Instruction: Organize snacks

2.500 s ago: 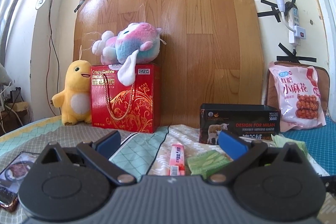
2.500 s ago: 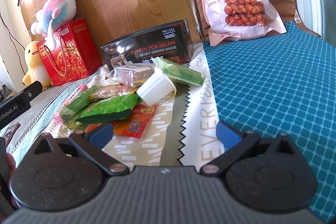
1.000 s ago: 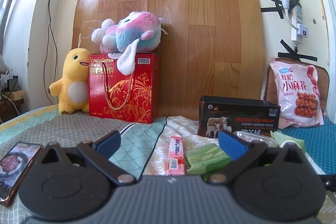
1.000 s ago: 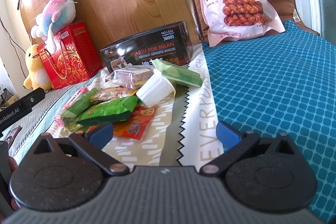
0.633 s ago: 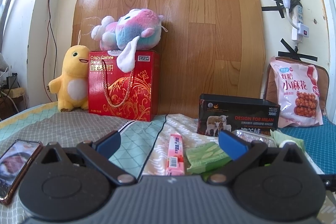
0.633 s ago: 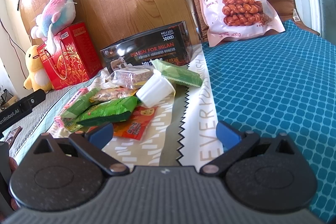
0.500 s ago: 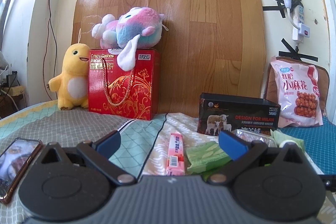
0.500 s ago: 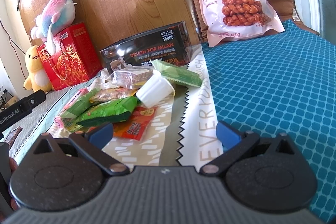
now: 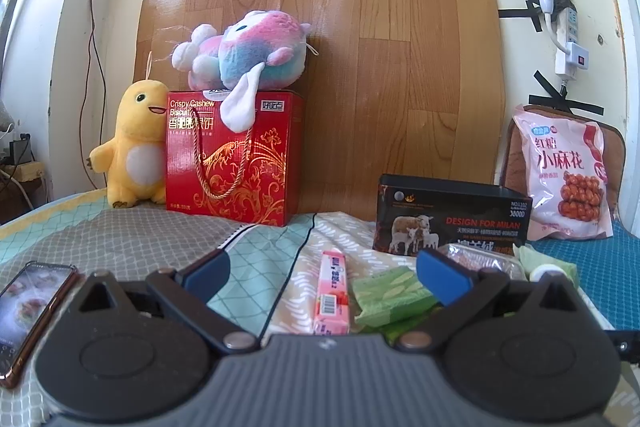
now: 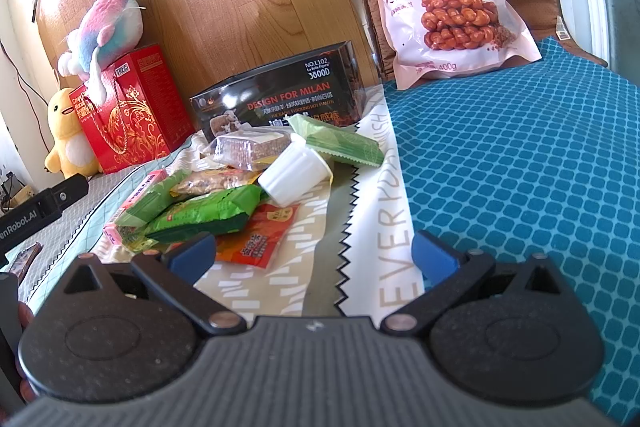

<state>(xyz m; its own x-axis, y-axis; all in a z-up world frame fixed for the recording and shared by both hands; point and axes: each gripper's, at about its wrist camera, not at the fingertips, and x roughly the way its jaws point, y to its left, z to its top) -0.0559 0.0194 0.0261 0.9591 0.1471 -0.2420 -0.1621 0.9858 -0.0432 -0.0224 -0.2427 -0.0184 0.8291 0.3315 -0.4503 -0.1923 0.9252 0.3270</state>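
A heap of small snacks lies on the bed sheet: a pink bar [image 9: 331, 291], green packets [image 10: 204, 215], an orange packet [image 10: 262, 237], a clear-wrapped cake [image 10: 250, 146] and a white cup [image 10: 294, 174]. A black box [image 10: 280, 95] stands behind them. A large pink snack bag [image 10: 440, 3] leans at the back right. My left gripper [image 9: 322, 273] is open and empty, just short of the pink bar. My right gripper [image 10: 314, 255] is open and empty, in front of the heap.
A red biscuit gift box [image 9: 234, 157] with a pastel plush [image 9: 248, 53] on top and a yellow plush [image 9: 134, 143] stand at the back left against a wooden board [image 9: 360, 67]. A phone [image 9: 28, 311] lies at the left. A blue mat [image 10: 520, 167] covers the right side.
The left gripper has tilted slightly, so the scene has shifted a little in its view. The right gripper has barely moved. Both stay open and empty.
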